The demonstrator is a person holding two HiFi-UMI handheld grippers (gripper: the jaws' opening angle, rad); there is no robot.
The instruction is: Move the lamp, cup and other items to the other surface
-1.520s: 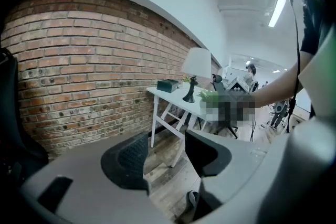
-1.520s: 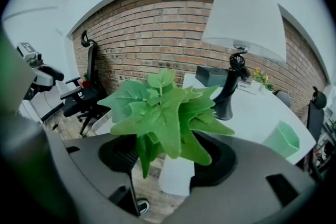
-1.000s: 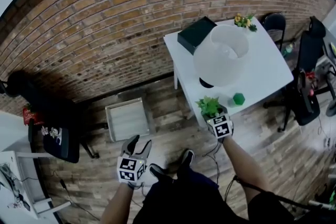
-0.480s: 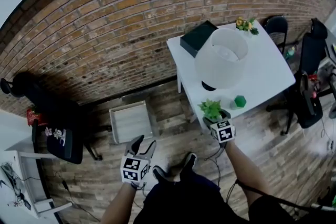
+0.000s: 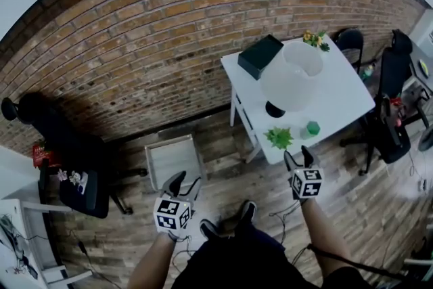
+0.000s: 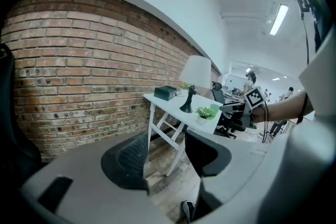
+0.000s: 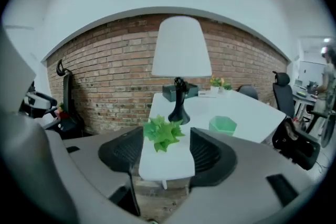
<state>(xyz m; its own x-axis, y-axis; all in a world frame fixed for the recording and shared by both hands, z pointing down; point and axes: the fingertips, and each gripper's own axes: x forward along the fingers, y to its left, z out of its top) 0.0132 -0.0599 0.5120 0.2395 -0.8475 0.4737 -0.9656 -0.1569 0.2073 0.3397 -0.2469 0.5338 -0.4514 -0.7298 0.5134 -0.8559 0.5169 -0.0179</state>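
#1: Five things are seen on the white desk [image 5: 345,95]: the lamp [image 5: 292,81], the green cup [image 5: 312,127], a little potted plant [image 5: 279,138] right at the near edge, a black box [image 5: 260,55] and some flowers [image 5: 313,39] at the far corner. Can it be told whether stuff is being taken off here or dropped off?

#2: Nope, not from this. The same look would be had with the desk as the pickup spot or as the landing spot with everything already delivered. The right gripper [image 5: 298,154] is held just off the near edge, a bit short of the plant. Its jaws have just been closing a little but stand fairly wide, with nothing pinched. The plant is only lined up beyond them. The left gripper [image 5: 183,185] is held over the floor, jaws apart and empty too.

#1: So what should be watched?

#2: The plant is parked so close to the edge that it'd probably be knocked off by any nudge. The jaws are best kept clear of the leaves, and only the pot should ever be touched. The lamp shade spreads wide, so room should be left around it as well.
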